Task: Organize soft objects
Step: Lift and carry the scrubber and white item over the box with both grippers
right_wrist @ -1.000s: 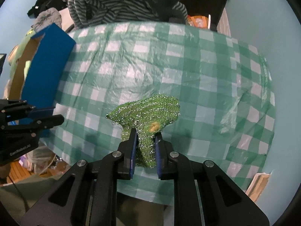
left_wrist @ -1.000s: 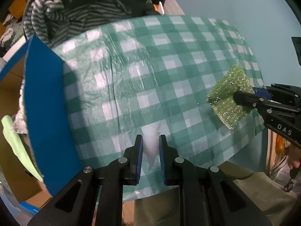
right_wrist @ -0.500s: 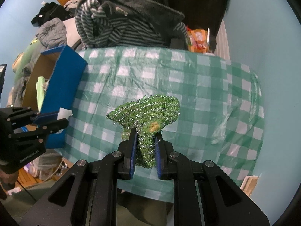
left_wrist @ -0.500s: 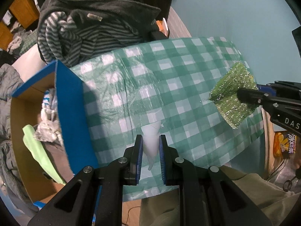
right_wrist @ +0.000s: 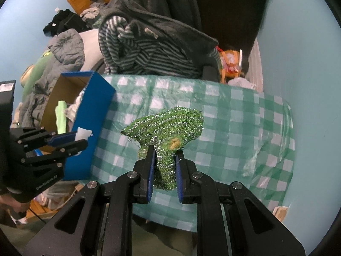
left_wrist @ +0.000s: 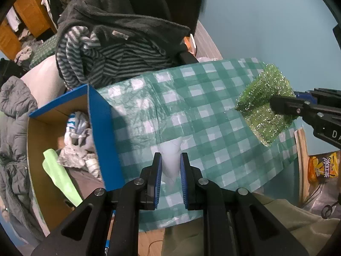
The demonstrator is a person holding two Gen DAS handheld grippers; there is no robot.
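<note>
Green glittery scourer (right_wrist: 168, 128) clamped between right gripper (right_wrist: 163, 155) fingers, held above the checked cloth (right_wrist: 234, 128) of the desk at frame centre; same scourer (left_wrist: 266, 104) at right edge of left view, pinched by the right gripper (left_wrist: 277, 104) coming in from the right. White soft piece (left_wrist: 170, 162) clamped between left gripper (left_wrist: 170, 162) fingers at lower centre, just above the cloth (left_wrist: 191, 106); seen again (right_wrist: 84, 133) at left of right view, poking from the left gripper (right_wrist: 72, 140) beside the blue box wall. Blue box (left_wrist: 102, 128) at left, open-topped, brown inside, holding a light green cloth (left_wrist: 59, 175) and pale crumpled pieces (left_wrist: 78, 140). Striped and dark clothes (left_wrist: 110, 49) heaped at upper left, beyond the desk. Orange snack bag (left_wrist: 324, 167) at lower right.
</note>
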